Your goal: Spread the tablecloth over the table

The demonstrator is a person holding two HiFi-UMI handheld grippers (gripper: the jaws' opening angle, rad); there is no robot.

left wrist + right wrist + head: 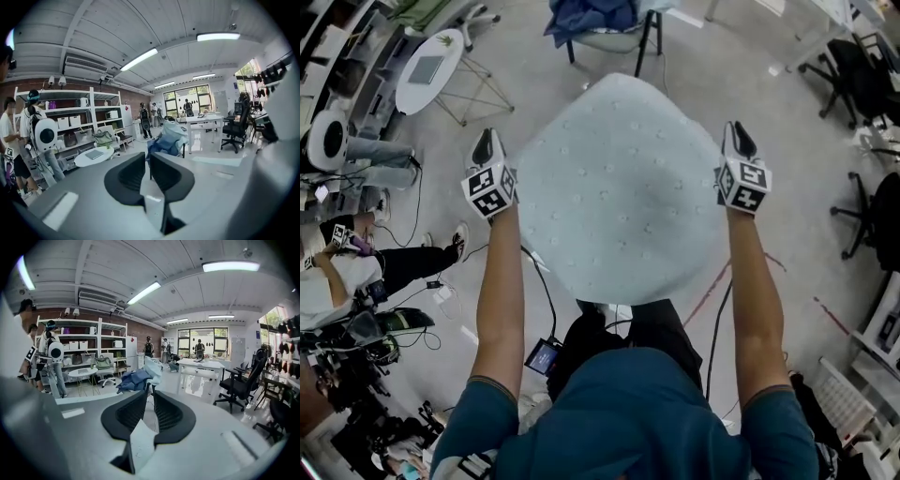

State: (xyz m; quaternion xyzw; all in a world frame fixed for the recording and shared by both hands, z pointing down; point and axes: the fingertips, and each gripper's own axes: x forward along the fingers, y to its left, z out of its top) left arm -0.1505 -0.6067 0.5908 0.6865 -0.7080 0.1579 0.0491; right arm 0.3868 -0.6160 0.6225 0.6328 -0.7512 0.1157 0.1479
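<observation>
Tablecloth aloft, billowed between my two claws, not yet laid.

The pale dotted tablecloth (pixel 619 187) hangs in the air ahead of me, bellied like a sail. My left gripper (pixel 487 150) is clamped on one edge and my right gripper (pixel 737 142) on the opposite one, a slip of cloth pinched in each. I judge this the fling-out step. Next I must lower it evenly over the table, which I cannot see here; beyond the cloth stands only a chair (pixel 609 33) heaped with blue clothes.
</observation>
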